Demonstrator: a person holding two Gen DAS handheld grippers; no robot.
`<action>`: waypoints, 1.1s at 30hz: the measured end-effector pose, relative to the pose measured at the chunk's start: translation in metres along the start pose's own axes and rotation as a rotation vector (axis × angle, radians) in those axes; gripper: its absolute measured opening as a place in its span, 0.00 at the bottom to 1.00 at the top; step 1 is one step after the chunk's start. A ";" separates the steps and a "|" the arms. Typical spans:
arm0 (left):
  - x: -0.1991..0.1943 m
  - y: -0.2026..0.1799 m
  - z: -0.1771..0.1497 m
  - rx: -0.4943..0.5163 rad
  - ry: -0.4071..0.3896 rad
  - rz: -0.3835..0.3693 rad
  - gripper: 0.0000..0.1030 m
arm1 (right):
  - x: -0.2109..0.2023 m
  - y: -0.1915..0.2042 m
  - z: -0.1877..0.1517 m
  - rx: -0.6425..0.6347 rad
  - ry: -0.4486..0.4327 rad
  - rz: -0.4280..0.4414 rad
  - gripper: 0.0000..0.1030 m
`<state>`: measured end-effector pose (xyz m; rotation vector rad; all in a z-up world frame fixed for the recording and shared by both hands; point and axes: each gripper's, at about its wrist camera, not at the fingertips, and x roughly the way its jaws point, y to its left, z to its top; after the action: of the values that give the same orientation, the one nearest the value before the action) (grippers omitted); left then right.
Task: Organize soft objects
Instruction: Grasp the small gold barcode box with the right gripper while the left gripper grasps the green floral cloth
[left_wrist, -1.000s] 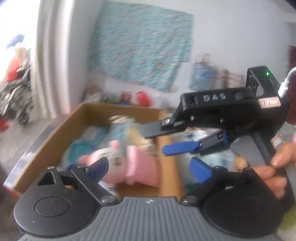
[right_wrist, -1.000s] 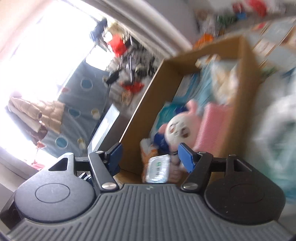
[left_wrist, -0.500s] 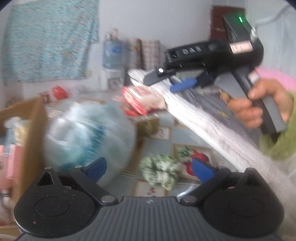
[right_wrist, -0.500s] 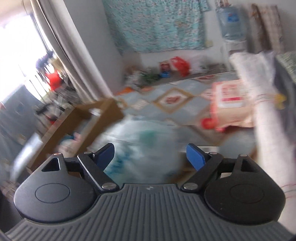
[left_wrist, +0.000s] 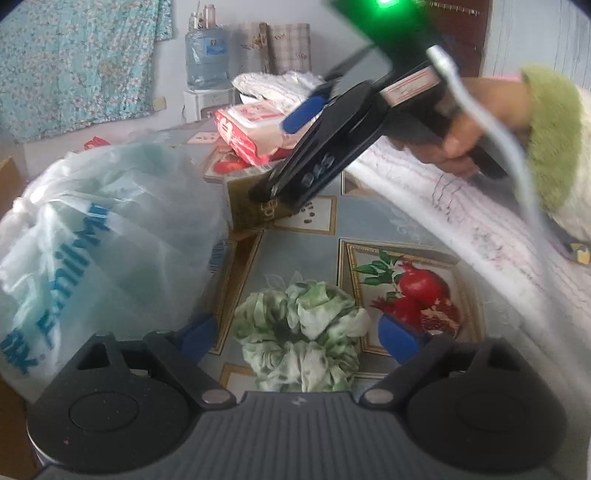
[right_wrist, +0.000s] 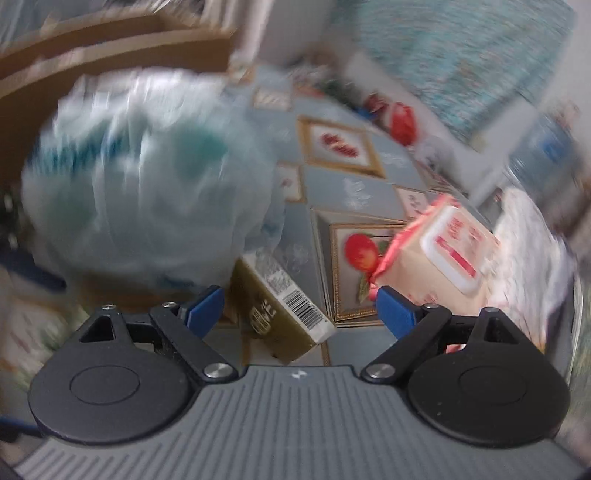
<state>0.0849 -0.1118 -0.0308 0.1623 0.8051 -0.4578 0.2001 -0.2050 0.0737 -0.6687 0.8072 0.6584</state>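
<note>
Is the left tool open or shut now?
Open. The left tool has its two blue fingertips wide apart, with the green scrunchie lying on the floor between them, not gripped.

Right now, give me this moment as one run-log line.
left gripper: open, empty, over green scrunchie | right gripper: open, empty, above olive box | plastic bag: on floor beside scrunchie

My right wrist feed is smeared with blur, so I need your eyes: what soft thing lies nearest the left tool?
Observer: A green-and-white fabric scrunchie lies on the patterned floor, between the left tool's fingers.
Operator: Is it gripped?
Observer: No; the jaws stand wide open, not pinching it.
Operator: Anything crowding it?
Observer: A translucent plastic bag with blue lettering bulges beside the tool's left pad.
</note>
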 end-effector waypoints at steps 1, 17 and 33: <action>0.003 0.000 0.001 0.000 0.006 -0.003 0.87 | 0.007 0.001 0.001 -0.022 0.014 0.003 0.87; 0.009 0.010 0.001 -0.037 0.009 -0.008 0.37 | 0.019 -0.007 -0.009 0.124 0.030 0.016 0.24; -0.061 0.003 -0.006 -0.055 -0.134 0.019 0.26 | -0.083 -0.032 -0.054 0.733 -0.079 0.046 0.23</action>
<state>0.0453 -0.0871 0.0096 0.0872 0.6838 -0.4238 0.1574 -0.2870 0.1220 0.0414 0.9149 0.3812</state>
